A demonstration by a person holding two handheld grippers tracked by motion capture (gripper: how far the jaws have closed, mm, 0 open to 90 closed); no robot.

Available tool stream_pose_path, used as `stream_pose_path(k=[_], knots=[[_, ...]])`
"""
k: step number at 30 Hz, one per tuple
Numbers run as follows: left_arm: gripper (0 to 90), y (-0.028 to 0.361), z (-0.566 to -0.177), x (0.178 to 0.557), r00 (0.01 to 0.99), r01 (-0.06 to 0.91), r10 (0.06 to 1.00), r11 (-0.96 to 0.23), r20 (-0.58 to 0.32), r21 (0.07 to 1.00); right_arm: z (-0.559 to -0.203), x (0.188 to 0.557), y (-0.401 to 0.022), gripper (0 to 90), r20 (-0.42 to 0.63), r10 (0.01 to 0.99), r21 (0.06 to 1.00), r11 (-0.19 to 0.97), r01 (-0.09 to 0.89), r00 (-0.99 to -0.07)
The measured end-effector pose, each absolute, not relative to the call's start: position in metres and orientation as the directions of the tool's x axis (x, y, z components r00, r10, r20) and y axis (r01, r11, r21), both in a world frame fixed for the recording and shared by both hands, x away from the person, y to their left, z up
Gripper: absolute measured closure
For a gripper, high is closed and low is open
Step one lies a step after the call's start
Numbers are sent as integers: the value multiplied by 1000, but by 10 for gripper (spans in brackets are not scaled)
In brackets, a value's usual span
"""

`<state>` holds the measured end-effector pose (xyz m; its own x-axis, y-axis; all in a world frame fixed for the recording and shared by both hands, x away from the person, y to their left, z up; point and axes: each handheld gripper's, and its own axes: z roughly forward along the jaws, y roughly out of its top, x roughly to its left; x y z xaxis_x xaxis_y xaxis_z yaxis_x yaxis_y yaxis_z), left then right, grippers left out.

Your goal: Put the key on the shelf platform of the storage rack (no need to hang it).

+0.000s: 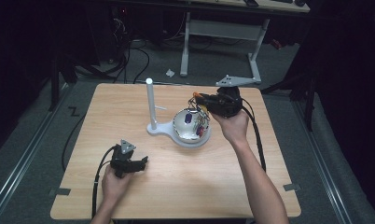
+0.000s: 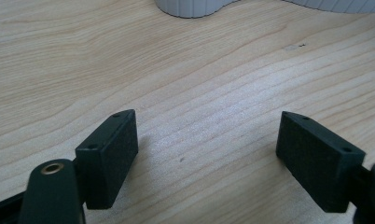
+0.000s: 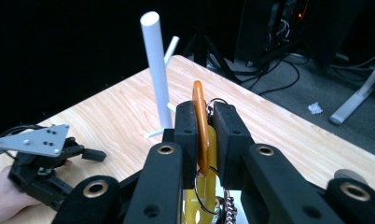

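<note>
the right gripper (image 1: 202,100) is held above the far right part of the desk (image 1: 176,196), over the far rim of a white bowl (image 1: 183,122), and its fingers (image 3: 188,126) are clamped flat on an orange key tag (image 3: 200,123). in the right gripper view the tag stands on edge between the two pads, its top poking out above them, with a metal ring (image 3: 205,186), a yellow tag (image 3: 208,196) and a bit of ball chain (image 3: 227,210) hanging under it. the bowl sits near the middle of the desk on a white base (image 1: 160,129) that also carries an upright white post (image 1: 150,100) just to its left; a purple piece (image 1: 189,118) and other coloured bits lie inside the bowl. the left gripper (image 1: 141,163) rests low near the front left part of the desk, well apart from the bowl, held in the person's left hand (image 1: 113,184). its fingers (image 2: 108,156) stand wide apart with only bare wood between them, and the edge of the white base shows at the top of the left gripper view.
</note>
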<state>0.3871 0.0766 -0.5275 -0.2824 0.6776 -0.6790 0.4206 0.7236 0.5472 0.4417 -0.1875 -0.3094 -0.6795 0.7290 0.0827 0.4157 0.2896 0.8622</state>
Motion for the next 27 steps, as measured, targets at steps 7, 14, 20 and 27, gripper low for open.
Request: stream_pose_path(k=[7, 14, 20, 27], knots=[[211, 76, -527, 387, -288, 419, 672, 729, -682, 542, -327, 451, -182, 810, 83, 739, 840, 309, 446, -668], [211, 77, -528, 387, -285, 417, 678, 724, -677, 549, -349, 458, -180, 808, 104, 753, 825, 300, 480, -650], [211, 77, -528, 387, -281, 419, 680, 722, -677, 551, -359, 461, -180, 807, 108, 760, 817, 300, 492, -641], [211, 77, -528, 387, -273, 422, 687, 715, -674, 558, -376, 466, -177, 807, 118, 767, 795, 308, 522, -631]])
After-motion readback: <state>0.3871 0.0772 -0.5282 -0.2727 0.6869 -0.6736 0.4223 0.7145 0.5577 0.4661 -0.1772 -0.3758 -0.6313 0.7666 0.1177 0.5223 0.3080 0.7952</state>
